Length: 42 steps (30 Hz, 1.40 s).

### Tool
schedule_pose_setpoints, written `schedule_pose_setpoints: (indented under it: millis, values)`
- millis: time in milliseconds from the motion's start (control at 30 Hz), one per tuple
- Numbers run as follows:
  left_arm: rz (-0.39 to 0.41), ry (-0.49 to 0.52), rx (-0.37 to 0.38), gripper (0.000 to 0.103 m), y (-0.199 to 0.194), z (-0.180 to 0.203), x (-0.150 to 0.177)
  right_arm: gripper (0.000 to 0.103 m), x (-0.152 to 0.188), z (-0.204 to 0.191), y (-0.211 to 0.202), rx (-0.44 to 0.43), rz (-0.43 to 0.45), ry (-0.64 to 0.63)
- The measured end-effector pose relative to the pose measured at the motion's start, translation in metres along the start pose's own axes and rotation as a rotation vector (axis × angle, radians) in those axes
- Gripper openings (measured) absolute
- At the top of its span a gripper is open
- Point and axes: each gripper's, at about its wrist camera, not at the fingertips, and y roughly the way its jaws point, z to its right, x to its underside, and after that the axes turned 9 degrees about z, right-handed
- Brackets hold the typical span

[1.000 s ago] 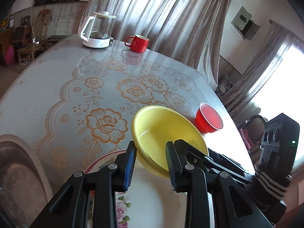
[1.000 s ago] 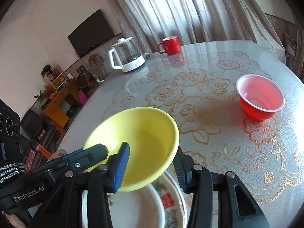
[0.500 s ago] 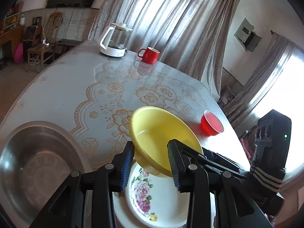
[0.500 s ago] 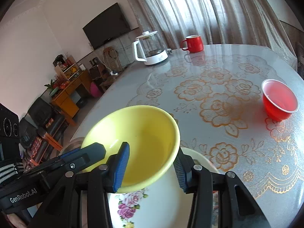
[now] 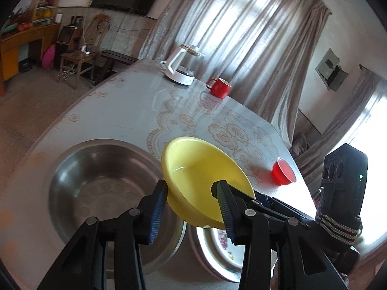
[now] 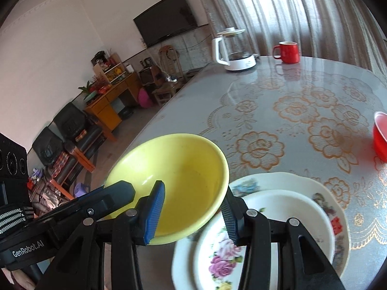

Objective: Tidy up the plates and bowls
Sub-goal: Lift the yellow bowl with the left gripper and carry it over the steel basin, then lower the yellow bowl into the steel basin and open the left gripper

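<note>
Yellow bowl [image 6: 183, 169] is held tilted in the air above the near end of the big oval table [image 6: 290, 84], which has a glossy cover with a gold flower pattern. Below the bowl, on the left, stands a wide steel basin [image 5: 96, 181], just beside a scalloped floral plate [image 6: 338, 207]. A smaller floral plate [image 6: 278, 212] is nested on top of that one. In the left wrist view the bowl hangs over the gap where the basin's rim meets the plates. The right gripper [image 6: 193, 188] pinches the bowl's near side with its jaws part-way spread, the left blue pad inside the bowl and the right pad against the outer wall under the rim. The left gripper [image 5: 191, 183] straddles the opposite rim, one finger outside and one inside. Its jaws have just been opening, and I cannot tell whether the pads press on the bowl. A small red bowl [image 5: 283, 171] sits well apart toward the right edge. At the far end stand a white-handled glass kettle [image 6: 234, 50] and a red mug [image 6: 287, 52].
</note>
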Motion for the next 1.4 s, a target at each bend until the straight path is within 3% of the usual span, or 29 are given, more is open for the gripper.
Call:
schedule_pose_setpoints:
  millis: [433, 933, 1000, 1067, 1300, 1400]
  values:
    - [0.02, -0.129, -0.073, 0.045, -0.025, -0.062, 0.016, 0.046, 0.02, -0.055, 0.036, -0.089, -0.075, -0.078]
    - [0.024, -0.111, -0.151, 0.05, -0.025, -0.083, 0.027, 0.046, 0.034, -0.074, 0.059, -0.073, -0.135, -0.112]
    - [0.034, -0.094, -0.161, 0.051, -0.025, -0.082, 0.026, 0.046, 0.034, -0.074, 0.059, -0.066, -0.132, -0.114]
    - [0.044, -0.077, -0.191, 0.061, -0.026, -0.082, 0.025, 0.046, 0.034, -0.074, 0.058, -0.062, -0.125, -0.116]
    - [0.053, -0.052, -0.2, 0.067, -0.028, -0.081, 0.027, 0.046, 0.035, -0.071, 0.054, -0.049, -0.118, -0.103]
    - [0.062, -0.041, -0.235, 0.078, -0.03, -0.08, 0.027, 0.047, 0.036, -0.069, 0.053, -0.045, -0.122, -0.093]
